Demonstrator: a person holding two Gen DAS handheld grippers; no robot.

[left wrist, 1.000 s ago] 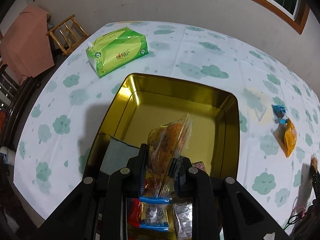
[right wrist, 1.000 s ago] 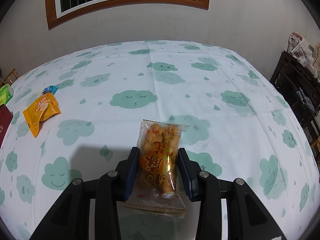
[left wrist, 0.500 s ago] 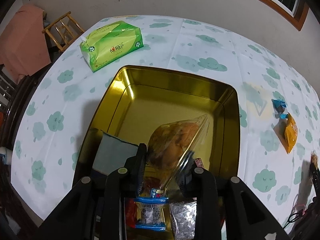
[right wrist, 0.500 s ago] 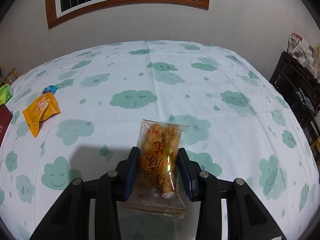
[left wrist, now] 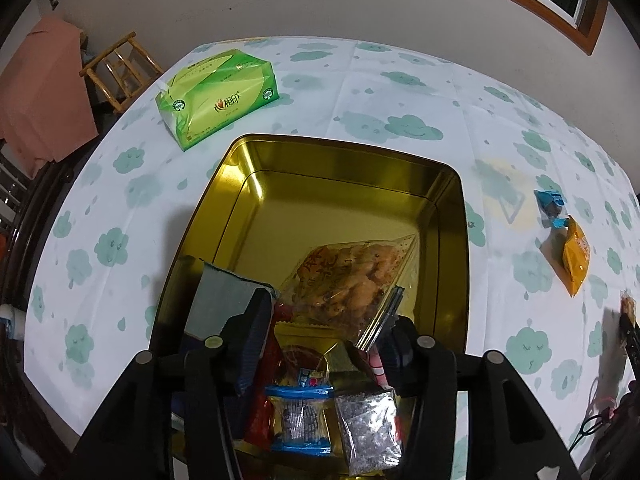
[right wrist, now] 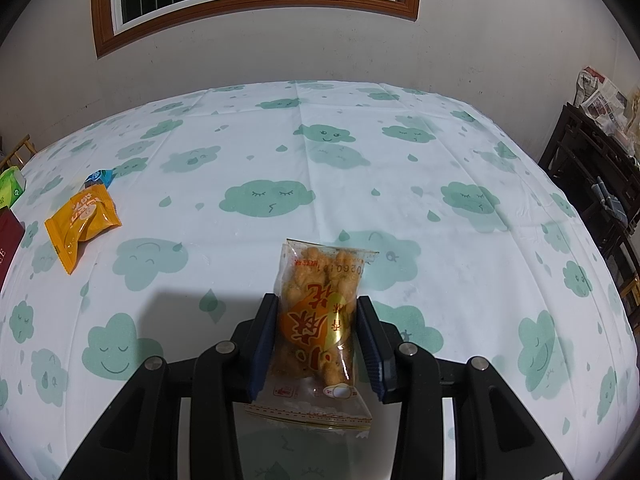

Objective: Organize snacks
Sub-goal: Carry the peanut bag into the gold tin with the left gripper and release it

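Left hand-held gripper point(left wrist: 326, 326) opening, snack packet point(left wrist: 348, 284) between

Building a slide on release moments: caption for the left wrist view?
Left gripper, jaws just opening, lets a clear fried-snack packet tip into the gold tin.

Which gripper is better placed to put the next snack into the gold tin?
Right: the right gripper grips a fried-snack packet, while the left gripper, over the gold tin, has just been opening, empty.

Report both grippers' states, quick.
Left gripper: jaws just opening, fried snack bag released over the gold tin.
Right gripper: shut on twisted-snack packet.
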